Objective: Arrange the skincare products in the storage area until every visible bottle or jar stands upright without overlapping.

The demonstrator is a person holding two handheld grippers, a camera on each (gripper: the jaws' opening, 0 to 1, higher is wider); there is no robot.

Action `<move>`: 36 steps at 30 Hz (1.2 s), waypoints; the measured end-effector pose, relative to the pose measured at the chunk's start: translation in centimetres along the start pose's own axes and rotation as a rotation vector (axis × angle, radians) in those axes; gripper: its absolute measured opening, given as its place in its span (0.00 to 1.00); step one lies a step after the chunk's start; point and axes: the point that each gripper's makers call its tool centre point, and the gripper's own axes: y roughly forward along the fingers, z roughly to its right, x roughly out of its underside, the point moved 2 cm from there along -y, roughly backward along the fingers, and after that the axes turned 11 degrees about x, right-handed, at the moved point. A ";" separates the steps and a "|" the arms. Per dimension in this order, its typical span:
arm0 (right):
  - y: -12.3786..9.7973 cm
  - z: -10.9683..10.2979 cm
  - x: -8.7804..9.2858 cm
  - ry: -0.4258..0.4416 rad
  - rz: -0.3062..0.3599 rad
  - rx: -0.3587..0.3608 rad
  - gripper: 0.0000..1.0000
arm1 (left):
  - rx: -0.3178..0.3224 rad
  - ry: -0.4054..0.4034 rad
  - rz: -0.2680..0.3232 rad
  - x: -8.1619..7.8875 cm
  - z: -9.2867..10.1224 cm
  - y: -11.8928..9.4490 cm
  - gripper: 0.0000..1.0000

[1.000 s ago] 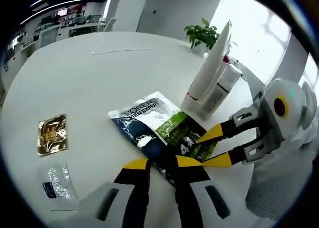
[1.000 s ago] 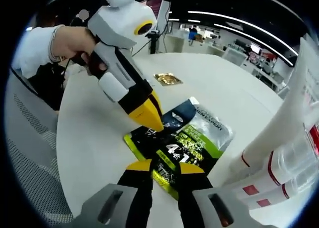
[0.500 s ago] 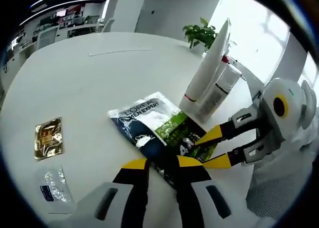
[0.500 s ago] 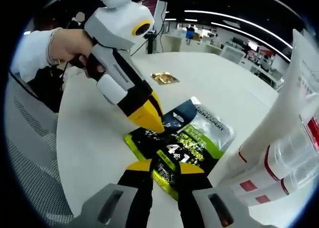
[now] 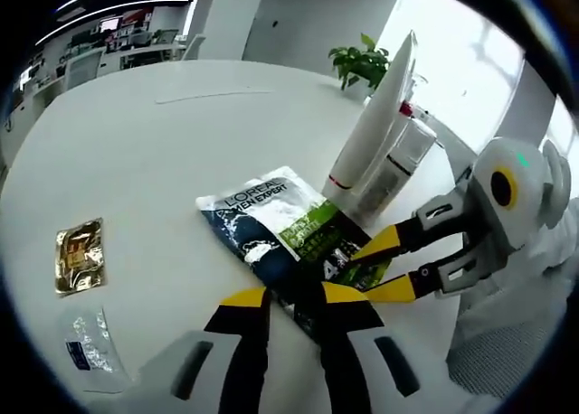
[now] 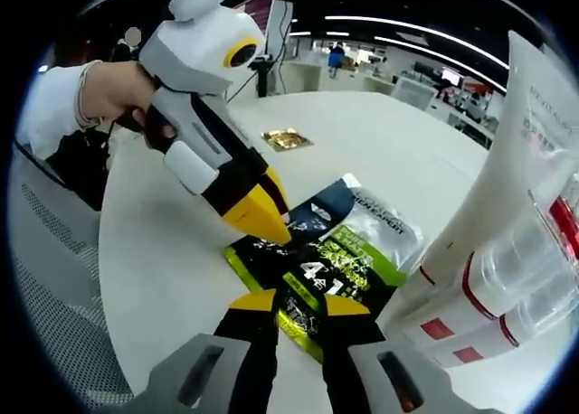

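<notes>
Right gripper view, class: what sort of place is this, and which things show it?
Probably an open-plan office or showroom: long ceiling light strips, desks with monitors behind, and a large round white table. A potted plant stands by a bright window.

Left gripper (image 5: 294, 296): black jaws, yellow wedge tips, pale grey moulded shoulders with dark oblong slots at 6 o'clock in the left gripper view. In the right gripper view (image 6: 271, 229) its body is white and grey, a yellow-ringed black disc on the rounded head and a white block above the black jaw section.

Right gripper (image 6: 291, 305): same black jaws and yellow tips; from outside (image 5: 384, 265), grey bracket links and a white domed head with a small green light.

Person's hand (image 6: 122, 93) at 10 o'clock: white sleeve cuff, thin band at the wrist, possibly a bracelet.
</notes>
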 end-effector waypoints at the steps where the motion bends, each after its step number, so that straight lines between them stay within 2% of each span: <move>1: 0.0 0.0 0.0 -0.001 0.000 0.000 0.08 | 0.001 0.000 0.000 0.0 0.2 0.0 0.16; 8: 0.0 0.0 0.0 0.003 -0.001 -0.001 0.08 | -0.001 -0.002 0.002 0.1 0.3 -0.1 0.16; 17: -0.4 0.4 -0.4 0.019 0.007 0.003 0.10 | 0.001 0.015 0.005 -0.1 0.4 -0.3 0.26; 25: -1.2 0.9 -1.3 0.025 0.039 0.029 0.11 | -0.017 0.045 0.032 -0.7 0.9 -1.6 0.35; 28: -1.9 1.1 -2.0 0.026 0.060 0.024 0.12 | -0.023 0.060 0.050 -1.4 1.5 -2.5 0.37; 32: -2.2 1.2 -2.0 0.013 0.061 0.025 0.14 | -0.034 0.080 0.073 -2.0 1.6 -3.3 0.41; 36: -3.2 1.1 -2.1 0.009 0.066 0.021 0.18 | -0.045 0.102 0.076 -1.9 2.0 -4.5 0.46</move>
